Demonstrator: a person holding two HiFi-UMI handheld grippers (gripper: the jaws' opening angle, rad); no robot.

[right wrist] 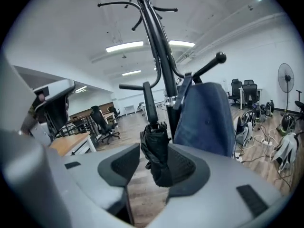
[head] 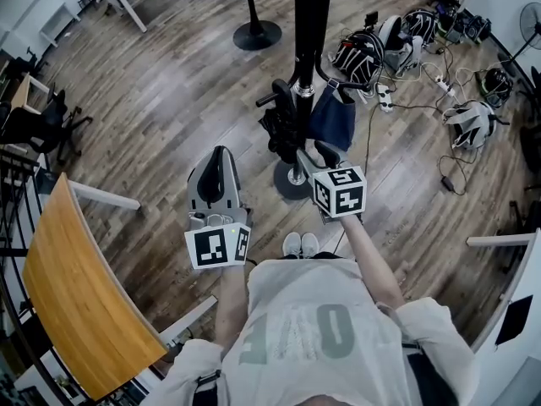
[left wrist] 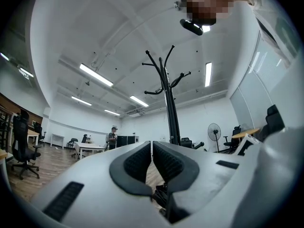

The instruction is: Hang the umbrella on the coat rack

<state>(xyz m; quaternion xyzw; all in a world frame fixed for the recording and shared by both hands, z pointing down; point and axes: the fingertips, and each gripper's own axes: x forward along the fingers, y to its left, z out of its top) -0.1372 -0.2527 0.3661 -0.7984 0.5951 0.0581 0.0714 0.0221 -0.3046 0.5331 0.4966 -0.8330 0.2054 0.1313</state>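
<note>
Black folded umbrella hangs upright between the fingers of my right gripper. They stand apart. A strip of floor shows between the umbrella and the finger at 9 o'clock. The cloth overlaps the pad at 3 o'clock, and I cannot tell whether it touches. Nothing is clamped.

In the head view the umbrella sits on the 9 o'clock side of the coat rack, close against the pole. A dark blue bag hangs on the 3 o'clock side. My right gripper reaches in just below both of them. In the right gripper view the umbrella's handle rises at 12 o'clock beside a short black bar. Whether that bar belongs to the rack I cannot tell.

My left gripper is held at 9 o'clock from the right one, well clear of the rack. Its fingers are together with only a hairline slit between the pads, and they carry nothing. In its own view the rack stands at 12 o'clock above the closed tips.

A wooden tabletop lies at my 8 o'clock, and a tangle of cables at 2 o'clock.
</note>
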